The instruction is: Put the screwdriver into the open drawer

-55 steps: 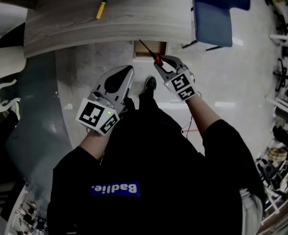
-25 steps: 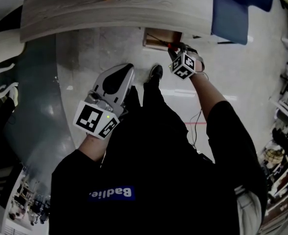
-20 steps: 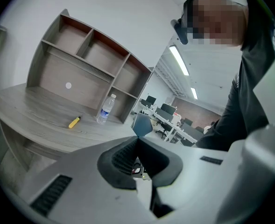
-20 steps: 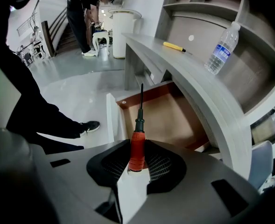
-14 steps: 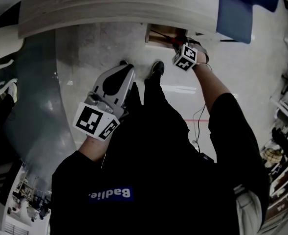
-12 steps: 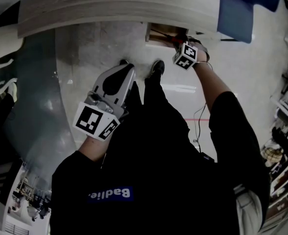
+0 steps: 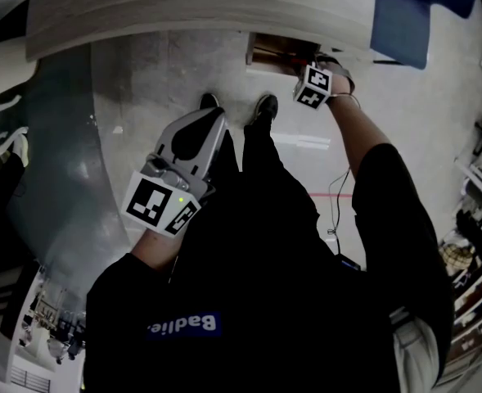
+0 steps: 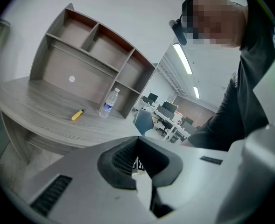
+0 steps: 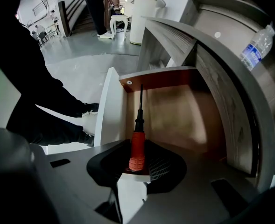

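Right hand-held gripper (image 9: 139, 171): pinching the screwdriver (image 9: 138, 133) by its red handle, which stands up between the two pads. It points steeply down at the drawer.
Right hand-held gripper from the head view (image 7: 304, 64): reached out at arm's length to the drawer's near edge, under the rim of the surface (image 7: 183, 15).
Screwdriver: not yet laid down. Its dark shaft runs away from the handle over the drawer's inside, tip towards one brown drawer wall. I cannot tell whether the tip touches anything.
Drawer (image 9: 174, 113): pulled open below the surface. It has a light wooden bottom and a white front panel (image 9: 110, 107). In the head view it is a small brown box (image 7: 271, 50) just beyond the person's shoes (image 7: 264, 108).
Left hand-held gripper (image 8: 137, 138): jaws pressed together at the tips, nothing between them. It is held near the body, well apart from the drawer, and points roughly level towards the surface.
Left hand-held gripper from the head view (image 7: 209, 119): in front of the person's dark top, marker cube towards the camera.
On the surface: a clear water bottle (image 8: 108, 102) stands upright beside a shelf unit (image 8: 88, 62). A small yellow item (image 8: 76, 115) lies near the bottle, apart from it.
Chair (image 7: 404, 11): blue, on the floor to the right of the drawer.
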A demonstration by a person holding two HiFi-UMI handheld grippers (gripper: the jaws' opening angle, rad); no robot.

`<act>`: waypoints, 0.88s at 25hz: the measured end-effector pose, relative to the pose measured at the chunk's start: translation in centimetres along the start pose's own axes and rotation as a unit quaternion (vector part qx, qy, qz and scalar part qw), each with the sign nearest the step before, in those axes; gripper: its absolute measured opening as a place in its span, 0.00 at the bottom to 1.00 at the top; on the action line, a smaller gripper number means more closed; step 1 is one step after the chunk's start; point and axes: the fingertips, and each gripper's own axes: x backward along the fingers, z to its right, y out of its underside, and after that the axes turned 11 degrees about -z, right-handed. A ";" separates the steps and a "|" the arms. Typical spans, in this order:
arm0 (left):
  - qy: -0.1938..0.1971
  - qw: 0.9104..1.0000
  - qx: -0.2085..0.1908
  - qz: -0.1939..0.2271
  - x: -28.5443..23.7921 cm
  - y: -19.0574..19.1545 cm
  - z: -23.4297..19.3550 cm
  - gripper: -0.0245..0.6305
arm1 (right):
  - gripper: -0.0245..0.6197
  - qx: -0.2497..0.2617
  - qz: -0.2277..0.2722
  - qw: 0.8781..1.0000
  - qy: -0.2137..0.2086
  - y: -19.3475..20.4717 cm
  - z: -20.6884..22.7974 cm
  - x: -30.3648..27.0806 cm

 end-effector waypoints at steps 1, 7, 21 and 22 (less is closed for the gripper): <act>0.000 1.000 0.001 -0.001 0.0 0.1 -0.1 0.04 | 0.22 0.004 -0.002 1.000 -0.001 -0.1 0.0 -0.2; 0.004 1.000 0.001 -0.004 -0.5 0.3 0.2 0.04 | 0.22 0.013 -0.010 1.000 -0.012 0.0 -0.2 -1.4; 0.010 1.000 0.000 -0.005 -0.6 0.4 1.0 0.04 | 0.23 0.058 -0.055 0.997 -0.013 0.0 -0.4 -2.8; 0.010 1.000 -0.001 -0.004 -0.5 0.4 1.1 0.04 | 0.23 0.059 -0.059 0.996 -0.014 0.0 -0.4 -2.9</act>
